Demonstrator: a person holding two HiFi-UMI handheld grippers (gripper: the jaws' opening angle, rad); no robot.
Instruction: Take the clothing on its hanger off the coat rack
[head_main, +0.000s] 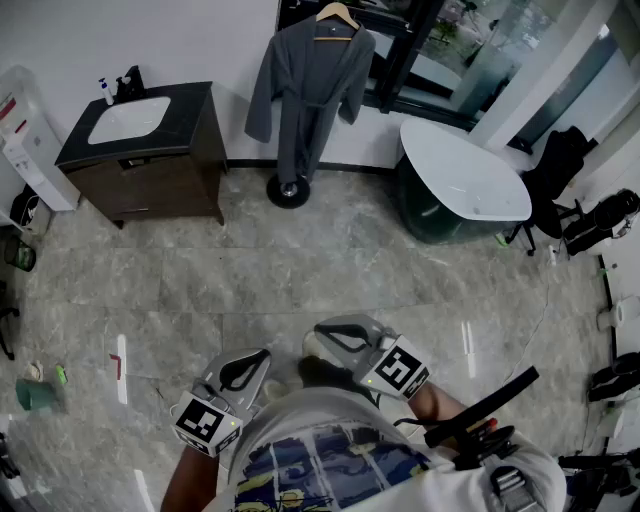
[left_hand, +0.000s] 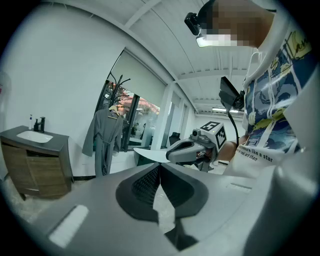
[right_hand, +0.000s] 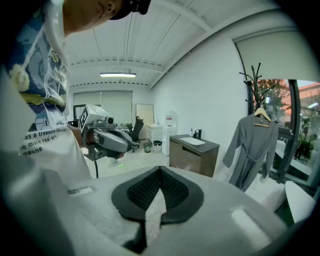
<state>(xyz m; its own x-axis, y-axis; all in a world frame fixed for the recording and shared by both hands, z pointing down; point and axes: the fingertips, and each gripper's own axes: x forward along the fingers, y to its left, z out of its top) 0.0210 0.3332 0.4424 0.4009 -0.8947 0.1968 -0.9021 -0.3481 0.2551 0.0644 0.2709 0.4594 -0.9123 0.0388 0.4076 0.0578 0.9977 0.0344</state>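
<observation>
A grey robe (head_main: 305, 85) hangs on a wooden hanger (head_main: 337, 14) from a black coat rack whose round base (head_main: 288, 191) stands on the far floor. The same robe (left_hand: 104, 140) shows in the left gripper view, and the robe (right_hand: 252, 150) and hanger (right_hand: 261, 115) in the right gripper view. Both grippers are held close to my body, far from the rack. My left gripper (head_main: 262, 355) (left_hand: 159, 166) is shut with nothing in it. My right gripper (head_main: 320, 330) (right_hand: 160, 171) is also shut and empty.
A dark vanity with a white sink (head_main: 140, 125) stands left of the rack, a white oval table (head_main: 470, 180) to its right. A water dispenser (head_main: 25, 140) is at the far left, black chairs (head_main: 560, 175) at the right. The grey tiled floor (head_main: 300, 280) lies between me and the rack.
</observation>
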